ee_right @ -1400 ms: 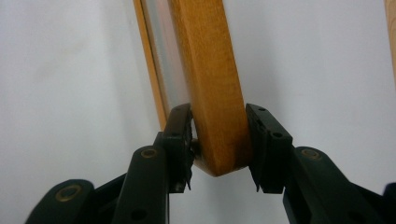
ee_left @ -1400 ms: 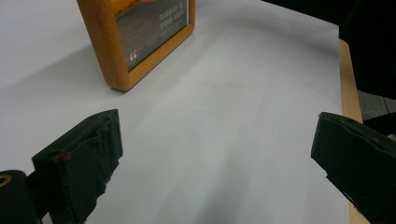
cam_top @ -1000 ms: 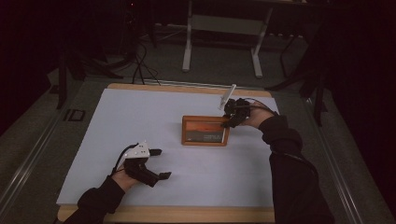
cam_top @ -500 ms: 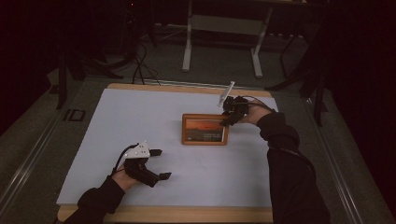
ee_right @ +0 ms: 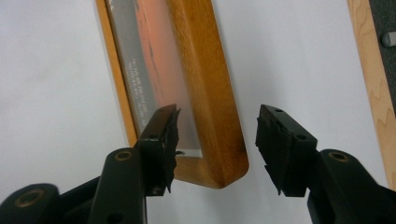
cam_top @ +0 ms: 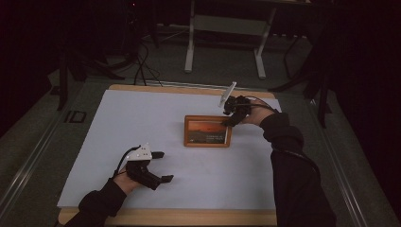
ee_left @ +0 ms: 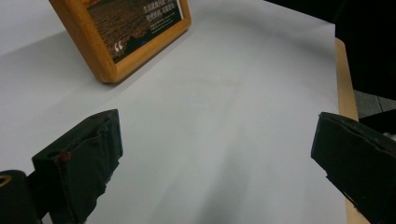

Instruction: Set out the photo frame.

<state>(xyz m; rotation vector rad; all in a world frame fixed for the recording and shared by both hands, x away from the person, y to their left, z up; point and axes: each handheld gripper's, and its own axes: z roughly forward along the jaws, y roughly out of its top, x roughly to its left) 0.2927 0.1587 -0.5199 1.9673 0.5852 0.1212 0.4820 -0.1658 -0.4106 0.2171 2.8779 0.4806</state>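
As the high view shows, the picture frame [cam_top: 207, 131] lies mid-desk [cam_top: 142, 118], right tongs [cam_top: 230, 117] at its corner, left tongs [cam_top: 160, 166] spread, idle. In the right gripper view those tongs have just been opening, probably released, straddling the corner untouched.

High view from above, facing forward over the picture frame [cam_top: 207, 131], left gripper view low beside it, right gripper view close over its corner, all sharing it

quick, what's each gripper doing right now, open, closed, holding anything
Left gripper: open, holding nothing, over the white table cover.
Right gripper: open, jaws just been opening, astride the picture frame's corner, not gripping it.
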